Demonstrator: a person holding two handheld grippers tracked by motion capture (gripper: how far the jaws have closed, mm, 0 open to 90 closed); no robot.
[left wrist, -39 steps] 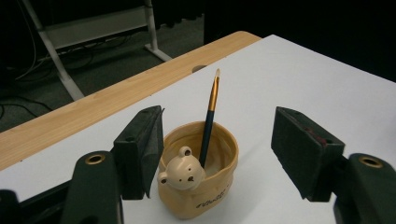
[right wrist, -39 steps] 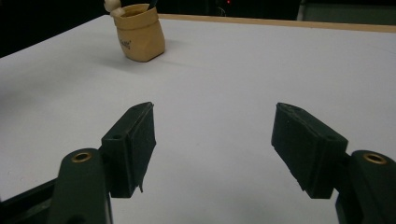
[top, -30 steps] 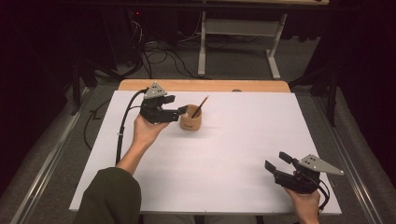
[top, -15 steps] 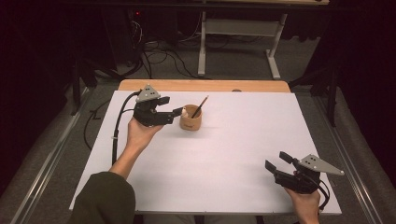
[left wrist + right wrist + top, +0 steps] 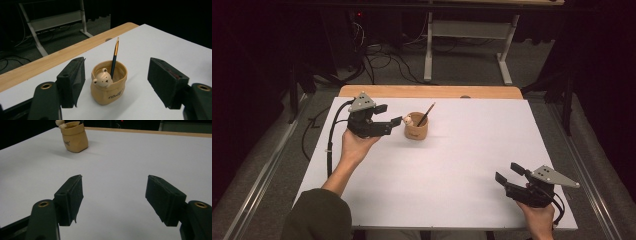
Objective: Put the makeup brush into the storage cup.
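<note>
A tan sack-shaped cup (image 5: 416, 132) with a small bear head on its rim stands at the back left of the white table (image 5: 452, 165). A dark pencil (image 5: 427, 114) leans inside it. My left gripper (image 5: 391, 114) hovers just left of the cup, open, jaws pointing at it. In the left gripper view the cup (image 5: 108, 87) and pencil (image 5: 114, 58) sit ahead between the spread jaws, apart from both pads. My right gripper (image 5: 507, 171) rests near the front right corner, open and holding nothing. The right gripper view shows the cup (image 5: 74, 137) far ahead to the left.
A wooden strip (image 5: 427, 91) runs along the table's far edge. Beyond it are a metal stand (image 5: 464, 30) and cables on the dark floor (image 5: 382, 60). A black cable (image 5: 331, 145) trails from the left gripper over the table's left side.
My left gripper has drawn back a little to the left, away from the cup, still open. The right gripper and the cup have not moved.
</note>
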